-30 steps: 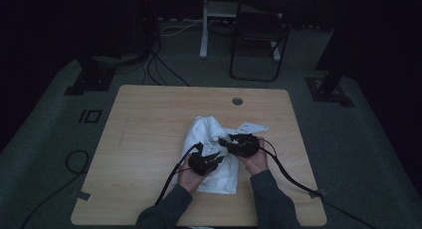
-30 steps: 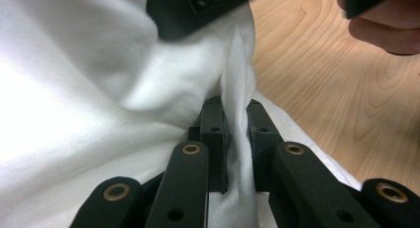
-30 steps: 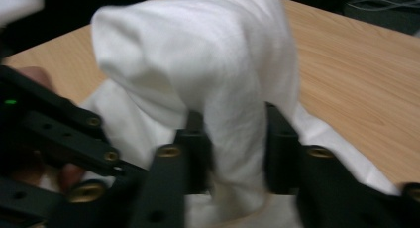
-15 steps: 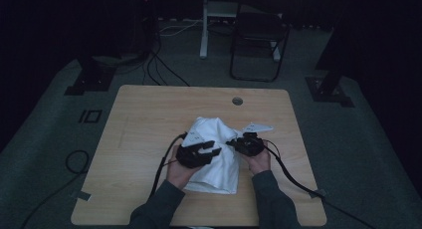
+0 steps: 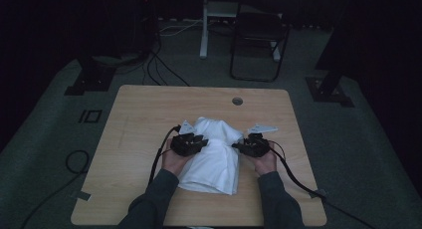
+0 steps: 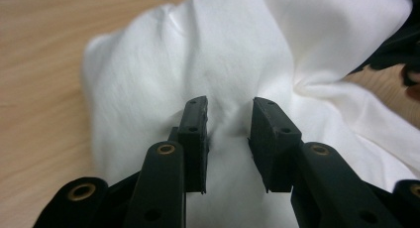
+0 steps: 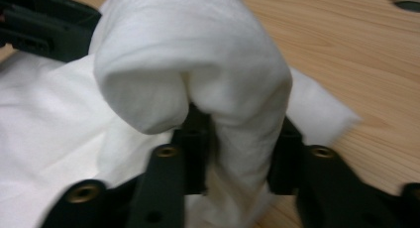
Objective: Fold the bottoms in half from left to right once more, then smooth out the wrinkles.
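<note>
On a light wooden table [image 5: 139,119], the right gripper [image 7: 237,139] pinches a crumpled white cloth [image 5: 214,154]; the left gripper [image 6: 229,134] rests on it, jaws apart.

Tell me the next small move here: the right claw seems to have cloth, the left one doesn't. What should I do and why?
Probably close the left claw on the white cloth. Its jaws stand apart with a small ridge of fabric between them, not yet pinched, while the right claw is already clamped on a bunched fold. Gripping on both sides would likely let you lift or spread the cloth evenly over the table.
</note>
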Available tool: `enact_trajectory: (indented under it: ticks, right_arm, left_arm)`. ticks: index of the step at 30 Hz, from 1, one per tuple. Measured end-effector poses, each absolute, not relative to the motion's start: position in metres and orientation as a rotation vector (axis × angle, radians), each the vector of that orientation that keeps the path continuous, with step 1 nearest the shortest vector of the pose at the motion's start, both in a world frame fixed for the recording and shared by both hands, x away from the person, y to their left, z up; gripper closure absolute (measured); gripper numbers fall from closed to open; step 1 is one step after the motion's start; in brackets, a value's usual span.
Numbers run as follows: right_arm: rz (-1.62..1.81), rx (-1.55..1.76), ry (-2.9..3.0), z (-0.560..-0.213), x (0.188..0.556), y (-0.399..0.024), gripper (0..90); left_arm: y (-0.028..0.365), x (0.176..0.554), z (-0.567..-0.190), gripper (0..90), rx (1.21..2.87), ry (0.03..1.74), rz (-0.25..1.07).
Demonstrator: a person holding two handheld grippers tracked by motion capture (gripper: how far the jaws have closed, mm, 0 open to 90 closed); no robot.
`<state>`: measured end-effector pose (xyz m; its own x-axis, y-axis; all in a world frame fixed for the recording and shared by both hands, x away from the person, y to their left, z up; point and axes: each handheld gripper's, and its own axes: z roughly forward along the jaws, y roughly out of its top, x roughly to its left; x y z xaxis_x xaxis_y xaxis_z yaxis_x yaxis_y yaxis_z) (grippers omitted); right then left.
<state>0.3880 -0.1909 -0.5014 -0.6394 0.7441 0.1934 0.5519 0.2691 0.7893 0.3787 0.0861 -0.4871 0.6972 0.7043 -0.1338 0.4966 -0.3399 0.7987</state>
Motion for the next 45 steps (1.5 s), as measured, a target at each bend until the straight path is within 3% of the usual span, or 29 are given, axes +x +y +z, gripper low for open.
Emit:
enact_trajectory:
  ticks: [2,4,8,17,28,30,31,32,33,34,35,36,40,45]
  right_arm:
    - [1.256,1.198,2.313,-0.498,0.384,-0.199,55.0]
    - [1.221,1.187,2.299,-0.494,0.380,-0.206,50.6]
    - [1.214,1.183,2.260,-0.484,0.372,-0.221,43.6]
    - [1.303,1.164,2.158,-0.456,0.364,-0.232,37.5]
    - [1.366,1.081,2.184,-0.445,0.372,-0.189,29.2]
    - [1.261,1.110,2.243,-0.454,0.382,-0.178,31.7]
    - [1.220,1.124,2.258,-0.459,0.386,-0.175,37.1]
    - [1.174,1.137,2.282,-0.465,0.392,-0.174,47.0]
    - [1.148,1.158,2.313,-0.471,0.398,-0.174,63.5]
    - [1.129,1.163,2.346,-0.476,0.404,-0.176,71.8]
    - [1.129,1.163,2.346,-0.476,0.404,-0.176,71.8]
    - [1.103,1.171,2.362,-0.481,0.409,-0.179,77.3]
    - [1.062,1.292,2.305,-0.490,0.428,-0.196,77.3]
    - [0.941,1.323,2.235,-0.492,0.424,-0.195,63.4]
  left_arm:
    - [0.081,0.379,-0.497,68.9,2.030,0.910,0.284]
    - [0.078,0.379,-0.505,70.1,2.013,0.914,0.271]
    - [0.065,0.372,-0.512,71.6,2.075,0.885,0.402]
    - [0.063,0.371,-0.514,72.4,2.066,0.900,0.426]
    - [0.064,0.370,-0.515,72.3,2.051,0.903,0.436]
    - [0.064,0.368,-0.515,72.2,2.046,0.905,0.445]
    - [0.064,0.368,-0.516,72.2,2.043,0.905,0.449]
    - [0.064,0.368,-0.516,72.2,2.044,0.906,0.450]
    - [0.064,0.368,-0.516,72.2,2.044,0.907,0.451]
    - [0.064,0.368,-0.516,72.2,2.043,0.906,0.452]
    - [0.064,0.368,-0.516,72.2,2.043,0.906,0.452]
    - [0.064,0.367,-0.516,72.2,2.037,0.909,0.450]
    - [0.064,0.367,-0.516,72.2,1.999,0.941,0.431]
    - [0.066,0.366,-0.516,71.7,1.982,0.960,0.421]
